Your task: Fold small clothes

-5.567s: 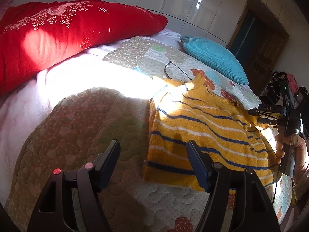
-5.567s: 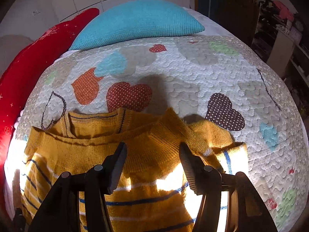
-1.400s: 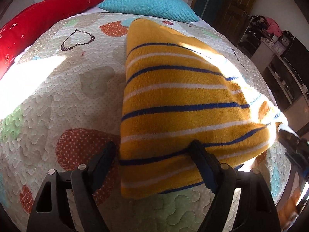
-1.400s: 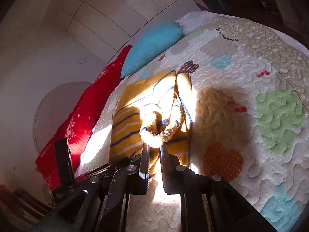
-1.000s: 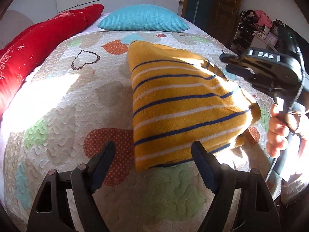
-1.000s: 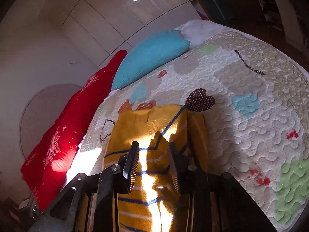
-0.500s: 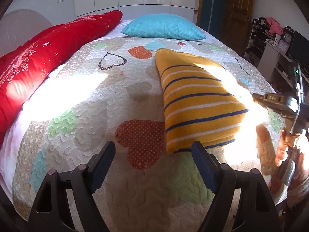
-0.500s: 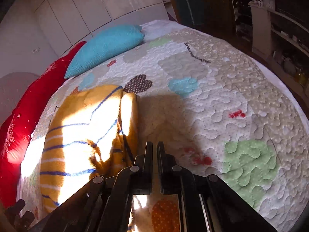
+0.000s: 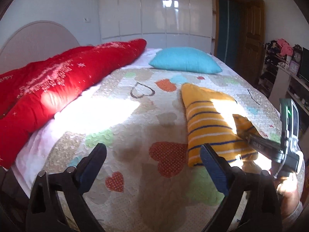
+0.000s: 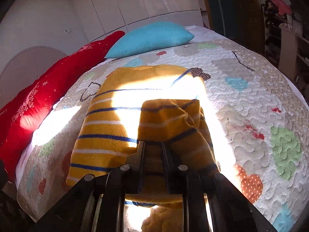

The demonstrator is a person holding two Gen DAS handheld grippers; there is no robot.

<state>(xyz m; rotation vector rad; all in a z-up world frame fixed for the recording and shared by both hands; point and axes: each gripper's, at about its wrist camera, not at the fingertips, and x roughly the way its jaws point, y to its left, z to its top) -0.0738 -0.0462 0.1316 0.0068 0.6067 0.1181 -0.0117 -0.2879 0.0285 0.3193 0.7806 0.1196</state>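
Observation:
A yellow sweater [image 9: 208, 119] with blue and white stripes lies folded on the heart-patterned quilt [image 9: 135, 116]. My left gripper [image 9: 152, 154] hangs wide open and empty, back from the sweater's near left corner, its jaws still opening. My right gripper [image 10: 152, 147] is over the sweater's [image 10: 108, 127] right side. Its jaws stand a narrow gap apart and are opening. The tips meet the near edge of a raised sleeve flap [image 10: 170, 116], and only the sweater body shows through the gap. In the left wrist view the right gripper [image 9: 243, 133] reaches in from the right, held by a hand [image 9: 287, 191].
A long red pillow [image 9: 58, 89] lines the bed's left side and a blue cushion [image 9: 185, 61] lies at the head. White wardrobe doors stand behind. A wooden door [image 9: 251, 38] and cluttered shelves [image 9: 280, 61] are at the right, past the bed's edge.
The left gripper let the sweater down, drew back and up, and opened wider. The right gripper released the bunched sleeve, shut empty beside the sweater, then came back over it with jaws slightly apart.

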